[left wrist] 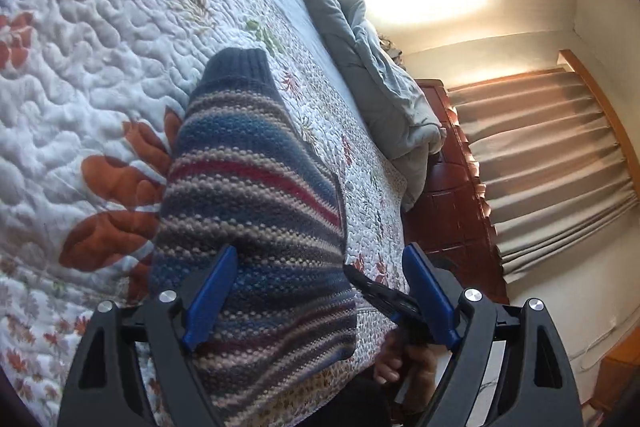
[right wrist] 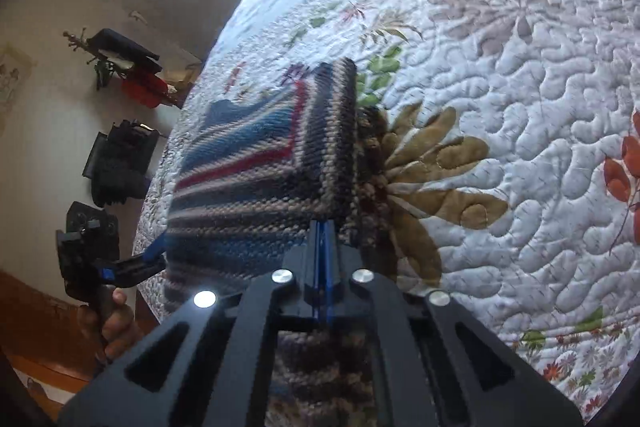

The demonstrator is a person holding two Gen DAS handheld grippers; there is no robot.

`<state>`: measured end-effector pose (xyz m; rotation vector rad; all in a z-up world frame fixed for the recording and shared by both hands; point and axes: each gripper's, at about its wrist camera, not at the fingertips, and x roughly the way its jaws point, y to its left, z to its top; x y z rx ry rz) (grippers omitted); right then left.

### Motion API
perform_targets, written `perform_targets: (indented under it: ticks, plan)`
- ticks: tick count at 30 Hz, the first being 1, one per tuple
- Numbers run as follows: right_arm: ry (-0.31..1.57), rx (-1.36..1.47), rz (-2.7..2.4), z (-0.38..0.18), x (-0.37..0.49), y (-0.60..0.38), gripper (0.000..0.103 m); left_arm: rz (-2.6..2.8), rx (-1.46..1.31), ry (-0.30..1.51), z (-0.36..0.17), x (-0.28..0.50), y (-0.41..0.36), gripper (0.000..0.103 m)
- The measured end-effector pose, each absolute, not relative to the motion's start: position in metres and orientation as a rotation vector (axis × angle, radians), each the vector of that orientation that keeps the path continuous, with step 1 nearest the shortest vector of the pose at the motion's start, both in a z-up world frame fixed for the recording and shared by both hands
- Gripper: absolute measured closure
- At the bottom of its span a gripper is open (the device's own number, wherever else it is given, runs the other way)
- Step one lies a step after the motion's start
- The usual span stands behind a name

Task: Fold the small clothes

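Left tongs: the left gripper (left wrist: pixel 320 259) stands wide, its 2 blue fingers (left wrist: pixel 212 299) well apart; the near part of the striped sweater (left wrist: pixel 248 203) lies between them, but neither pad presses it.
Right tongs: the right gripper (right wrist: pixel 323 227) is drawn narrow, its blue pads together, with knit fabric of the sweater (right wrist: pixel 260 171) bunched right at the tips; it appears to pinch the sweater's edge.
Left tongs from the right view: seen at the sweater's left edge (right wrist: pixel 154 255), held by a hand (right wrist: pixel 116 323).
Right tongs from the left view: a dark part with blue shows low beside the sweater (left wrist: pixel 384 295), with a hand (left wrist: pixel 400 363) under it.
Sweater: knit in blue, grey, cream and red stripes, with a dark blue ribbed cuff (left wrist: pixel 236 63) at the far end; it lies on the quilt, 1 part folded over with a straight raised edge in the right view.
Quilt: white, stitched in waves, with orange flowers (left wrist: pixel 116 215) and a tan flower (right wrist: pixel 436 171) next to the sweater.
Bed: a grey blanket (left wrist: pixel 360 67) is heaped at the far end.
Room: pleated curtains (left wrist: pixel 540 163) and a bright window.
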<state>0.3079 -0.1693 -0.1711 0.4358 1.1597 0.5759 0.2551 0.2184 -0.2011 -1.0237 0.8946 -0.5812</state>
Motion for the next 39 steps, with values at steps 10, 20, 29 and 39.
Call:
perform_targets:
  ticks: [10, 20, 29, 39]
  plan:
    - [1.219, 0.47, 0.6, -0.185, 0.244, -0.176, 0.098, -0.526, -0.958, 0.92, -0.2, 0.194, 0.21, 0.018]
    - [1.175, 0.508, 0.59, -0.167, 0.224, -0.192, 0.069, -0.486, -0.984, 0.924, -0.201, 0.164, 0.207, 0.016]
    - [1.008, 0.347, 0.461, -0.095, 0.131, -0.204, 0.01, -0.165, -0.399, 0.825, -0.1, 0.049, 0.155, 0.004]
    - [0.784, 0.04, 0.292, -0.008, 0.05, -0.178, 0.003, -0.047, -0.254, 0.773, -0.037, -0.027, 0.125, 0.004]
